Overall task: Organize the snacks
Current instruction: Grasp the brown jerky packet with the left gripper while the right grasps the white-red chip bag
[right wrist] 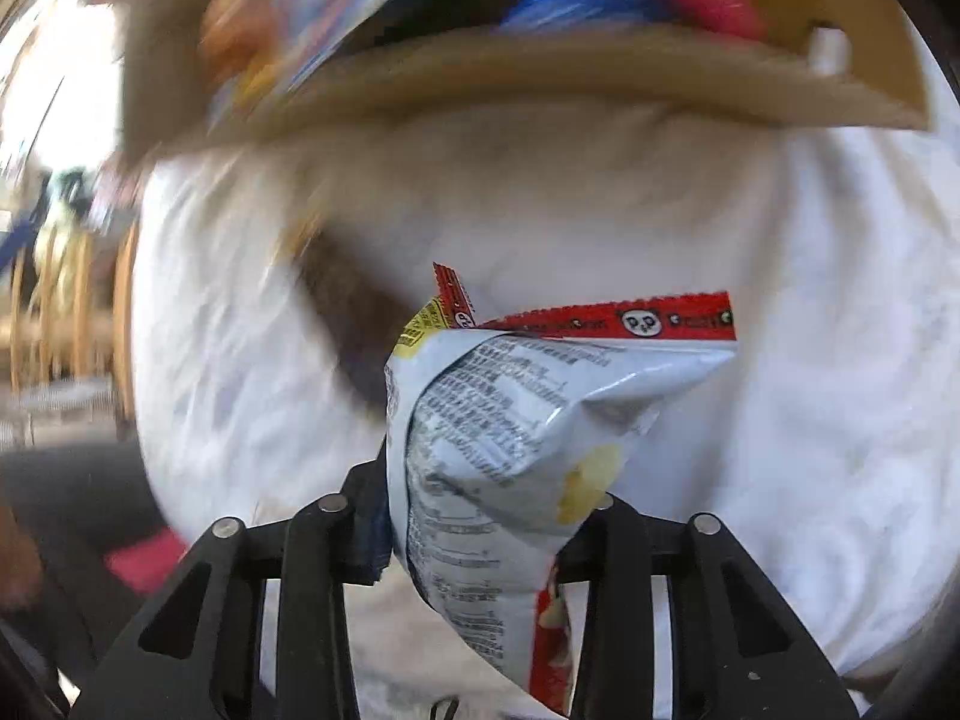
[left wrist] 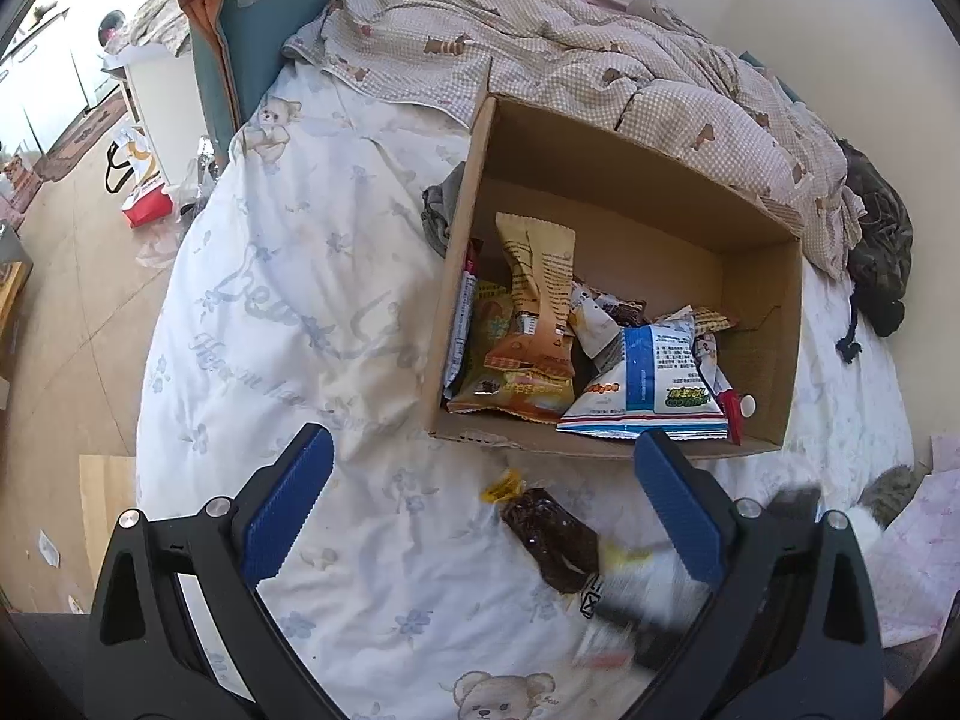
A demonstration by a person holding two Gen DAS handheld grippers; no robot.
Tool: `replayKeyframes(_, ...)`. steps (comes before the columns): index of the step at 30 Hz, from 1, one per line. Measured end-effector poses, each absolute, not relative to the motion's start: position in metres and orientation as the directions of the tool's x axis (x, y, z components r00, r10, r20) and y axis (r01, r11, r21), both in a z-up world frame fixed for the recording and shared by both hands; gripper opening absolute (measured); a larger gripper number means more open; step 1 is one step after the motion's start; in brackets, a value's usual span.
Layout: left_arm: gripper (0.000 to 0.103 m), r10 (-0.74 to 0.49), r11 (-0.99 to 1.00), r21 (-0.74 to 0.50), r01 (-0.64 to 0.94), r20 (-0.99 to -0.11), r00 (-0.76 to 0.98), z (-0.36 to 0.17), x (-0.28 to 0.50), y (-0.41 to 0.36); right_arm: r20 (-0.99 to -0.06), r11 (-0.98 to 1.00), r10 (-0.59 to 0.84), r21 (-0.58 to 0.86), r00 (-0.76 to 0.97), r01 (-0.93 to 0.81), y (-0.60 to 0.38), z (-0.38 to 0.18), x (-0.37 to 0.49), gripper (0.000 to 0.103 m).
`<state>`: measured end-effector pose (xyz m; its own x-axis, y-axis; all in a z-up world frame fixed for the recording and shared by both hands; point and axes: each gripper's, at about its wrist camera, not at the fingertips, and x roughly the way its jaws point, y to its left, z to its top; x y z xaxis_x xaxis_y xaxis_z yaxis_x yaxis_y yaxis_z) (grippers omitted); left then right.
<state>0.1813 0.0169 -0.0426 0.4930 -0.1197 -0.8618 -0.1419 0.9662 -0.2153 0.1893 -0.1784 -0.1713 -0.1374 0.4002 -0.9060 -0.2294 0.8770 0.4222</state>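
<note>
An open cardboard box (left wrist: pixel 792 330) lies on the white bedspread (left wrist: pixel 288 300) and holds several snack packets, among them a tan one (left wrist: pixel 540 294) and a white-and-blue bag (left wrist: pixel 654 384). In front of the box lies a dark brown snack in a clear wrapper (left wrist: pixel 549 534). My left gripper (left wrist: pixel 483 444) hangs open above it, blue pads wide apart, with nothing in it. My right gripper (right wrist: pixel 483 510) is shut on a white snack bag with a red top seam (right wrist: pixel 510 420). The same bag shows as a blur (left wrist: pixel 636 594) beside the brown snack. The box (right wrist: pixel 540 78) is blurred ahead.
A checked quilt (left wrist: pixel 570 54) is bunched behind the box, with a grey cloth (left wrist: pixel 441 210) at its left wall and a dark garment (left wrist: pixel 876 240) to the right. The bed's edge drops to the floor (left wrist: pixel 78 300) on the left. Pink patterned paper (left wrist: pixel 918 552) lies at the right.
</note>
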Motion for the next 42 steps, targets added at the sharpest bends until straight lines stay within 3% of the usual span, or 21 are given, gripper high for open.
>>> replayKeyframes(3, 0.099, -0.109, 0.963, -0.215, -0.161, -0.862, 0.494, -0.042, 0.179, 0.023, -0.892, 0.832, 0.430, 0.451, -0.137, -0.323, -0.156, -0.156, 0.166, 0.037)
replayKeyframes(8, 0.099, -0.092, 0.944, -0.220, -0.244, -0.889, 0.448, -0.058, 0.173, 0.038, -0.903, 0.868, 0.430, 0.417, -0.013, -0.270, -0.173, -0.131, 0.163, 0.037)
replayKeyframes(13, 0.099, -0.096, 0.910, -0.217, -0.353, -0.939, 0.329, -0.100, 0.165, 0.031, -0.918, 0.930, 0.367, 0.355, 0.150, -0.098, -0.225, -0.112, 0.169, 0.036)
replayKeyframes(21, 0.099, -0.189, 0.820, -0.266, -0.507, -0.962, 0.199, -0.153, 0.167, -0.026, -0.863, 0.876, 0.386, 0.454, 0.327, 0.165, -0.296, -0.090, 0.178, 0.037)
replayKeyframes(25, 0.099, -0.101, 0.828, -0.189, -0.528, -0.976, 0.192, -0.162, 0.178, -0.057, -0.827, 0.819, 0.417, 0.522, 0.376, 0.239, -0.324, -0.088, 0.176, 0.036)
replayKeyframes(30, 0.099, -0.058, 0.828, -0.080, -0.555, -0.997, 0.058, -0.196, 0.185, -0.078, -0.795, 0.780, 0.450, 0.571, 0.406, 0.256, -0.340, -0.086, 0.175, 0.037)
replayKeyframes(33, 0.099, -0.059, 0.845, -0.098, -0.526, -0.994, 0.089, -0.197, 0.181, -0.081, -0.785, 0.757, 0.465, 0.593, 0.410, 0.274, -0.347, -0.085, 0.175, 0.037)
replayKeyframes(34, 0.098, -0.062, 0.850, -0.105, -0.516, -0.993, 0.101, -0.195, 0.179, -0.082, -0.781, 0.754, 0.469, 0.597, 0.411, 0.274, -0.347, -0.083, 0.175, 0.037)
replayKeyframes(37, 0.081, -0.045, 0.876, -0.091, -0.473, -0.993, 0.108, -0.193, 0.170, -0.083, -0.775, 0.752, 0.474, 0.603, 0.419, 0.266, -0.345, -0.080, 0.174, 0.037)
replayKeyframes(39, 0.064, -0.039, 0.899, -0.083, -0.429, -0.993, 0.110, -0.190, 0.164, -0.082, -0.766, 0.744, 0.484, 0.614, 0.423, 0.262, -0.342, -0.078, 0.175, 0.037)
replayKeyframes(42, 0.058, -0.076, 0.927, -0.113, -0.357, -0.990, 0.118, -0.188, 0.157, -0.078, -0.759, 0.738, 0.493, 0.623, 0.425, 0.258, -0.339, -0.076, 0.175, 0.037)
